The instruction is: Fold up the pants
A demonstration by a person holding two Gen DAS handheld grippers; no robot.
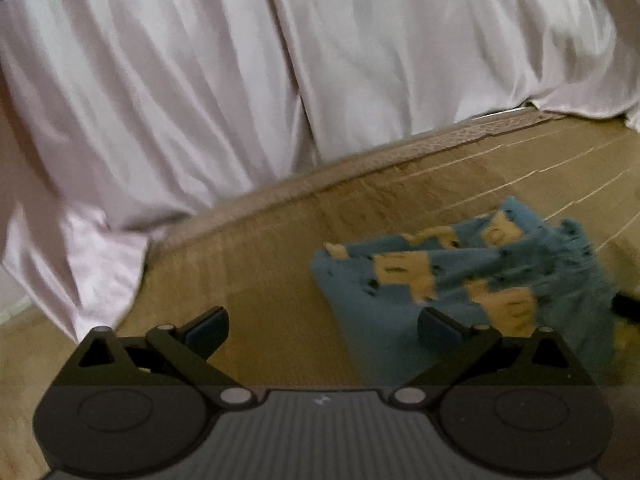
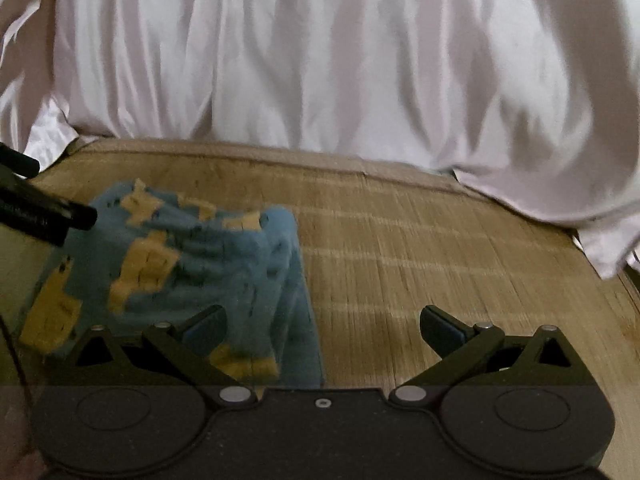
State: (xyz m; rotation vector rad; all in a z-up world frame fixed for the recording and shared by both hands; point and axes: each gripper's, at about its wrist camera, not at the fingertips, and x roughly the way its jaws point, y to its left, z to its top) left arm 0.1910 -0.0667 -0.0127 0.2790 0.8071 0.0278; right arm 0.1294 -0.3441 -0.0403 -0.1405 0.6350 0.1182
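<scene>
Blue pants (image 1: 460,292) with yellow patches lie bunched on a woven bamboo mat (image 1: 260,272). In the left wrist view they sit to the right, under the right finger. My left gripper (image 1: 322,330) is open above the mat with nothing between its fingers. In the right wrist view the pants (image 2: 192,272) lie at the left, reaching under the left finger. My right gripper (image 2: 322,328) is open and holds nothing. The left gripper's black body (image 2: 36,204) shows at the left edge, over the pants.
A white satin sheet (image 1: 200,80) hangs in folds behind the mat's far edge and spills over its right corner (image 2: 580,184). Bare mat (image 2: 440,260) stretches to the right of the pants.
</scene>
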